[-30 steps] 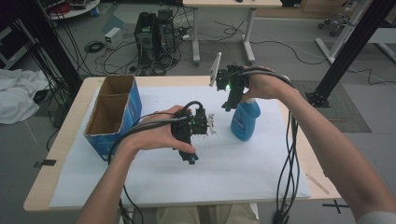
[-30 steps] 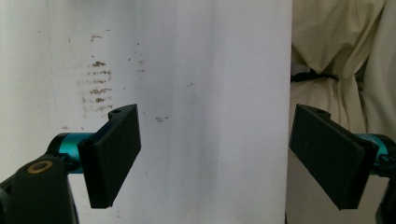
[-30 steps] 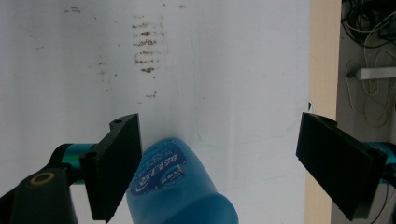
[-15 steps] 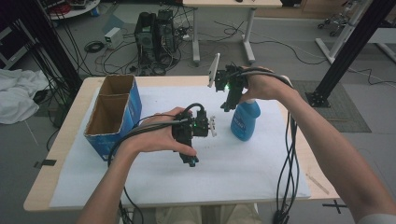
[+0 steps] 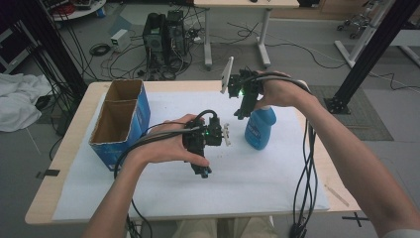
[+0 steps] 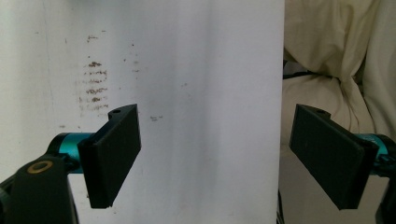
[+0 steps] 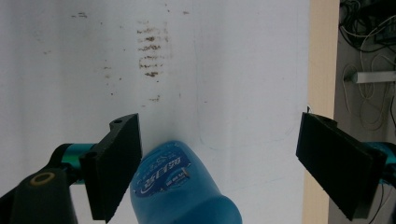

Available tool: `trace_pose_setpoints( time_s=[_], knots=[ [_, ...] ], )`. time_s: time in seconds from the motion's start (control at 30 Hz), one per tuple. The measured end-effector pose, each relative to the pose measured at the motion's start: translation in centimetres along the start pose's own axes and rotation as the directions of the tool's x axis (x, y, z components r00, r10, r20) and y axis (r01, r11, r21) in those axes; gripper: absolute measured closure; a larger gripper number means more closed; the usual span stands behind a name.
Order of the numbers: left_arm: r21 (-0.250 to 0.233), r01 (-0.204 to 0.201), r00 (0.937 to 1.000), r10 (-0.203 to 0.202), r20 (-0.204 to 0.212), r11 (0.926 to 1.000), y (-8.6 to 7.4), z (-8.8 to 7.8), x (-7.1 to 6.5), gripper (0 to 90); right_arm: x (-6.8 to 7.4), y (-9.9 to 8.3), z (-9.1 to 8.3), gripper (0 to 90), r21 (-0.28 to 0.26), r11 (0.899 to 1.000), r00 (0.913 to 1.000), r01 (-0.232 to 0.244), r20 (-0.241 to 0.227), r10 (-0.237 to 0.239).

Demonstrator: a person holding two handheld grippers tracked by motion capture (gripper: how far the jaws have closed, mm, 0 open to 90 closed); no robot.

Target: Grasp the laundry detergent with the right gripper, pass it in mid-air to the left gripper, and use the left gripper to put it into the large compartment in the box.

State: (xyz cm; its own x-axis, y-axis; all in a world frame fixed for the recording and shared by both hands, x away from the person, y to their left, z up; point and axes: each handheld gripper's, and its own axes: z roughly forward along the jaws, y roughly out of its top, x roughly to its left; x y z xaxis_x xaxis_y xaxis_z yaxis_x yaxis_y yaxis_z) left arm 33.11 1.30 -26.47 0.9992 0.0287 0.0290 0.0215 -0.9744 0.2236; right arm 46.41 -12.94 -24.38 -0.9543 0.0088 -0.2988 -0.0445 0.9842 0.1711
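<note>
Blue bottle [image 5: 259, 128] lies on its side on the white sheet [image 5: 257, 183] covering the bench [image 5: 74, 134], well right of the cardboard box [image 5: 120, 121]. Taking the bottle as landmark: right tool [image 5: 241, 111] hangs just above its far end, jaws spread wide, holding nothing. In the right gripper view the bottle [image 7: 184, 189] sits low between the jaws, nearer the left jaw, label facing up; not touched yet as far as I can tell. Left tool [image 5: 202, 170] is left of the bottle, between it and the box, pointing toward the person's edge of the bench. Its jaws are wide apart and empty; the left gripper view shows bare sheet [image 6: 196, 93] between them and cream cloth [image 6: 336, 56] off the edge.

Handling, judged: plastic bottle, smooth and rounded, likely slippery and prone to rolling while it lies flat. Walls probably give a bit under squeeze. Fill level can't be told, so weight unknown; assume moderate. Best hold: across the body at the label band, where the sides are widest and most even, jaws square to the long axis. The tapered end would likely let it slide out. Right tool is nearest and needs centring over the body before closing.
</note>
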Motion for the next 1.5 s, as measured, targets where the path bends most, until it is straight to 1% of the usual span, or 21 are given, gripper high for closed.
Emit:
trace_pose_setpoints(
  time_s=[0.33,0.37,0.4,0.43,0.47,0.5,0.53,0.57,0.6,0.63,0.7,0.73,0.77,0.8,0.87,0.93,0.97,1.1,1.17,1.23,1.5],
  knots=[
    [-0.001,0.000,1.0000,0.000,0.003,1.0000,0.3,0.1,0.2,16.7,0.0,0.2,-0.1,13.7,-0.004,1.000,1.0000,0.003,0.000,-0.003],
    [0.001,0.004,0.9999,-0.004,-0.012,1.0000,0.3,-0.7,-1.4,16.7,-0.1,-0.4,-0.3,13.7,-0.008,1.000,1.0000,-0.007,0.001,0.007],
    [0.000,0.004,0.9999,-0.004,-0.011,1.0000,0.3,-0.7,-1.4,16.7,1.3,0.2,-2.2,13.7,-0.023,1.000,0.9999,-0.001,0.017,0.001],
    [0.002,0.001,0.9999,-0.001,-0.012,1.0000,0.3,-0.8,-1.3,16.7,1.3,0.2,-2.2,13.7,-0.024,1.000,0.9998,0.000,0.018,0.001],
    [0.000,0.001,1.0000,-0.001,-0.001,1.0000,0.0,0.0,0.0,16.7,1.3,0.1,-2.3,13.7,-0.023,1.000,0.9998,-0.001,0.020,0.002],
    [0.001,-0.001,0.9999,0.001,-0.013,1.0000,0.3,-0.8,-1.3,16.7,0.0,-0.1,0.0,13.7,-0.001,1.000,1.0000,0.000,0.000,0.000],
    [0.002,-0.001,0.9999,0.001,-0.012,1.0000,0.3,-0.8,-1.3,16.7,1.4,-0.1,-2.5,13.7,-0.021,1.000,0.9998,-0.003,0.020,0.003],
    [0.001,-0.001,1.0000,0.001,0.002,1.0000,0.1,0.0,0.1,16.7,1.4,0.0,-2.4,13.7,-0.023,1.000,0.9998,-0.002,0.019,0.002],
    [0.000,-0.002,0.9999,0.002,-0.012,1.0000,0.4,-0.7,-1.2,16.7,-0.1,-0.1,-0.1,13.7,-0.003,1.000,1.0000,0.001,0.000,-0.001],
    [-0.004,0.001,0.9999,-0.001,-0.011,1.0000,0.4,-0.6,-1.2,16.7,1.3,-0.3,-2.7,13.7,-0.024,1.000,0.9996,-0.012,0.024,0.012],
    [0.001,0.000,0.9999,0.000,-0.011,1.0000,0.3,-0.8,-1.3,16.7,1.3,-0.4,-2.8,13.7,-0.023,1.000,0.9994,-0.021,0.026,0.022],
    [-0.004,0.005,1.0000,-0.005,-0.005,1.0000,-0.2,-0.2,-0.1,16.7,1.3,0.1,-2.3,13.7,-0.025,1.000,0.9998,-0.001,0.020,0.002],
    [0.001,0.000,1.0000,0.000,-0.009,1.0000,0.3,-0.4,-1.2,16.7,0.0,0.2,-0.1,13.7,-0.005,1.000,1.0000,0.003,0.000,-0.003],
    [0.002,0.001,1.0000,-0.001,-0.008,1.0000,0.3,-0.4,-1.2,16.7,1.3,-0.4,-2.8,13.7,-0.021,1.000,0.9993,-0.024,0.028,0.024],
    [-0.003,0.001,1.0000,-0.001,-0.010,1.0000,0.4,-0.6,-1.2,16.7,1.4,-0.3,-2.6,13.7,-0.022,1.000,0.9997,-0.005,0.022,0.005],
    [-0.004,-0.002,1.0000,0.002,-0.010,1.0000,0.3,-0.5,-1.2,16.7,1.3,-0.4,-3.0,13.7,-0.015,0.999,0.9986,-0.043,0.030,0.044],
    [-0.006,0.008,0.9999,-0.008,-0.011,1.0000,0.2,-0.5,-1.4,16.7,1.3,-0.4,-2.7,13.7,-0.024,1.000,0.9994,-0.020,0.026,0.020],
    [0.003,0.002,1.0000,-0.002,-0.008,1.0000,0.3,-0.4,-1.2,16.7,1.3,-0.4,-3.0,13.7,-0.012,0.999,0.9980,-0.052,0.035,0.052],
    [-0.005,0.006,0.9999,-0.006,-0.011,1.0000,0.2,-0.5,-1.4,16.7,1.4,-0.3,-2.7,13.7,-0.023,1.000,0.9997,-0.011,0.023,0.012],
    [-0.006,0.006,0.9999,-0.006,-0.013,1.0000,0.0,-0.6,-1.5,16.7,1.2,-0.2,-3.0,13.7,0.005,0.995,0.9941,-0.097,0.050,0.097],
    [-0.008,0.007,0.9999,-0.007,-0.013,0.9999,-0.1,-0.6,-1.7,16.7,1.2,-0.3,-3.4,13.7,0.014,0.991,0.9893,-0.134,0.060,0.133]
  ],
)
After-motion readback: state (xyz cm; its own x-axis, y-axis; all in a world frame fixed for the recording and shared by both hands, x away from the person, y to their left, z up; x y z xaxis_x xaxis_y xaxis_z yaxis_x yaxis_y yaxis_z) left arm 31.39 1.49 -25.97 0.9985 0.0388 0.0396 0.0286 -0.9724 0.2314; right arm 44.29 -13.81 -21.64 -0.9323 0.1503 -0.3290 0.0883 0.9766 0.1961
